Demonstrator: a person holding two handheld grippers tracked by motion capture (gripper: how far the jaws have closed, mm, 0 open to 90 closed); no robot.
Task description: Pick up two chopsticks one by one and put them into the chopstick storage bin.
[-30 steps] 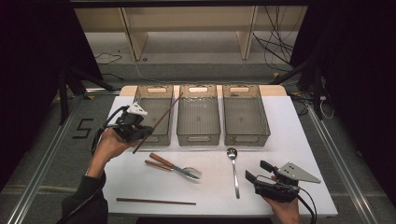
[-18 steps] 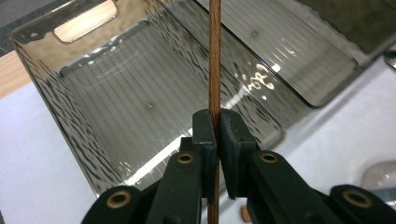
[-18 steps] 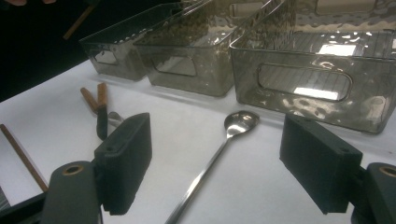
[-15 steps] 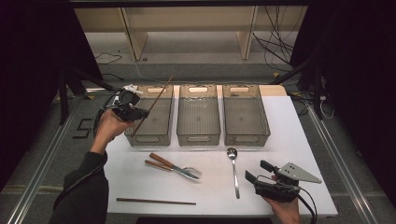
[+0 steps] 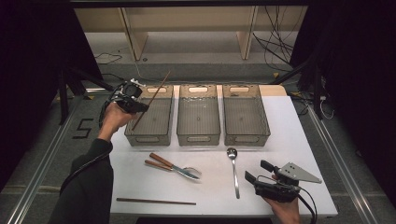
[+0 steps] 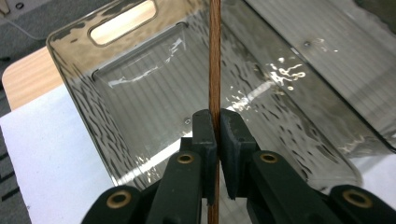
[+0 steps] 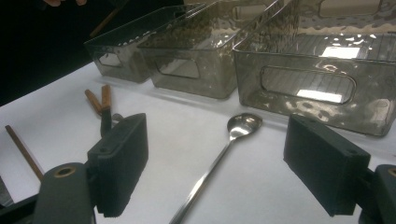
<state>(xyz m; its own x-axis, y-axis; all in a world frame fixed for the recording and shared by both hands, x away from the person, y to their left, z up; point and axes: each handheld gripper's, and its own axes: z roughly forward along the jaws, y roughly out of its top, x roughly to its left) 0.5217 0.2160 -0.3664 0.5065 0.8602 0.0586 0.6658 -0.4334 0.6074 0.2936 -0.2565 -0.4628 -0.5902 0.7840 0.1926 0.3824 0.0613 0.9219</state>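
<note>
My left gripper (image 5: 135, 105) is shut on a brown chopstick (image 5: 156, 93) and holds it tilted over the left clear bin (image 5: 148, 138), tip pointing up and away. In the left gripper view the jaws (image 6: 215, 116) pinch the chopstick (image 6: 215, 56) with the bin's wall (image 6: 93, 102) below. A second chopstick (image 5: 156, 201) lies near the table's front edge. My right gripper (image 5: 257, 171) rests open at the front right, and between its jaws (image 7: 222, 158) the metal spoon (image 7: 243, 125) lies farther off on the table.
Middle bin (image 5: 198, 138) and right bin (image 5: 246, 138) stand in a row beside the left one. Two wooden-handled utensils (image 5: 173, 166) lie mid-table, left of the metal spoon (image 5: 234, 172). Shelving and cables sit beyond the table's far edge.
My left gripper has lifted the chopstick and carried it away toward the left bin's far left side, tilting it more steeply. The right gripper has stayed put.
</note>
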